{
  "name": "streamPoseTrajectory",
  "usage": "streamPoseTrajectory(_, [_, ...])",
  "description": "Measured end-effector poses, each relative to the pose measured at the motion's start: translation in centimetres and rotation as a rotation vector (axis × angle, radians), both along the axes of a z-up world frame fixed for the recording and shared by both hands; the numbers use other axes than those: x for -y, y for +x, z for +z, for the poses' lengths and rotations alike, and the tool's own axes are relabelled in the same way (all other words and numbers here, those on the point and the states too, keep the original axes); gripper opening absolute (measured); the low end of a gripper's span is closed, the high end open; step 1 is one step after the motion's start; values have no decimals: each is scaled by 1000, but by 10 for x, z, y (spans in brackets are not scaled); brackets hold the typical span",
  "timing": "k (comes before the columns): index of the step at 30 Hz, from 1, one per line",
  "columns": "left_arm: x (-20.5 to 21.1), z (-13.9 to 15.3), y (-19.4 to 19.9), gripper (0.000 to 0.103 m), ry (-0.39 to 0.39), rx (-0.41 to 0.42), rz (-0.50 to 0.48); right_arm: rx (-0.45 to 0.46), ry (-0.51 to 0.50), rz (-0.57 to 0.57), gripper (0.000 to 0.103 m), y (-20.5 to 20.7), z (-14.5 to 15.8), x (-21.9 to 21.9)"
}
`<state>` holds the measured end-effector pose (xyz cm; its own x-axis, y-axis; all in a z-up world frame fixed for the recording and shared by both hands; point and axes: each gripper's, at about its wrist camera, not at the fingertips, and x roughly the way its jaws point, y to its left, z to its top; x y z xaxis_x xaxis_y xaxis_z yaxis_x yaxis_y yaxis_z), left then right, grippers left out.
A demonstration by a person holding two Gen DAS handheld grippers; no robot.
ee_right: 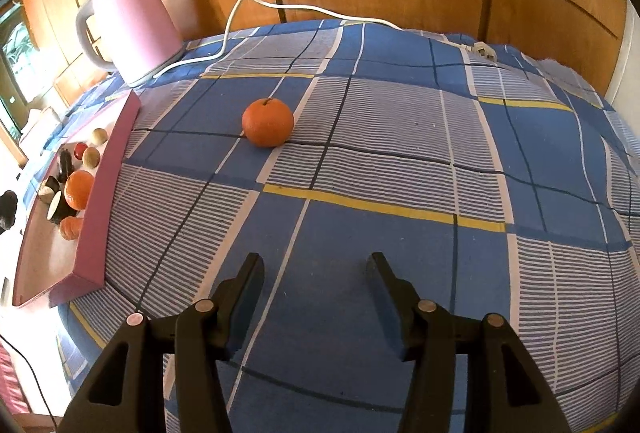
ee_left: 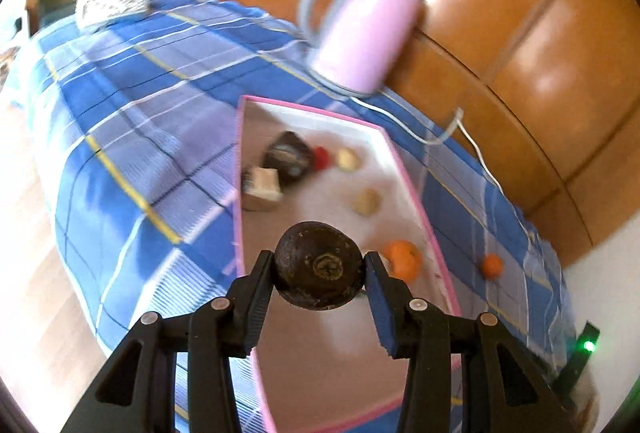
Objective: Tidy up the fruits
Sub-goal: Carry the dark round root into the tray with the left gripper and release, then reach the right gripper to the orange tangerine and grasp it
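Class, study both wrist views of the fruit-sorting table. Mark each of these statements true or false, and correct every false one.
1. The left gripper grips a dark round fruit. True.
2. The right gripper holds an orange. False: nothing is between its pads; the orange lies apart on the checked cloth.
3. The pink tray is empty. False: it holds several fruits.
4. A pink kettle stands on the cloth beyond the tray. True.
5. The kettle's white cord trails across the cloth. True.
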<state>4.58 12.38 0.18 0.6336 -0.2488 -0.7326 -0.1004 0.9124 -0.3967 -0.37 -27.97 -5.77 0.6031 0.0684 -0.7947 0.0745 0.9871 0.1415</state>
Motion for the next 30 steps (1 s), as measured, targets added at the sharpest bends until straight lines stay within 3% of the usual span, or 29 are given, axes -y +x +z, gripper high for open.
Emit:
streamPoseTrajectory(3, [-7, -3, 5, 46, 3, -2, 16, 0, 6, -1, 55, 0, 0, 1])
streamPoseTrajectory(13, [18, -13, 34, 46, 166, 16, -19, -2, -29, -60, 55, -8, 1, 5])
streamPoseTrajectory(19, [29, -22, 48, 46, 221, 9, -40, -3, -83, -71, 55, -8, -2, 0])
streamPoseTrajectory(21, [31, -24, 48, 49, 234, 6, -39, -1, -84, -72, 62, -8, -2, -1])
streamPoseTrajectory(24, [32, -21, 43, 64, 242, 25, -36, 1, -85, -59, 72, -8, -4, -4])
streamPoseTrajectory(30, [34, -12, 25, 70, 265, 48, -13, 10, -70, -54, 80, -9, -6, -8])
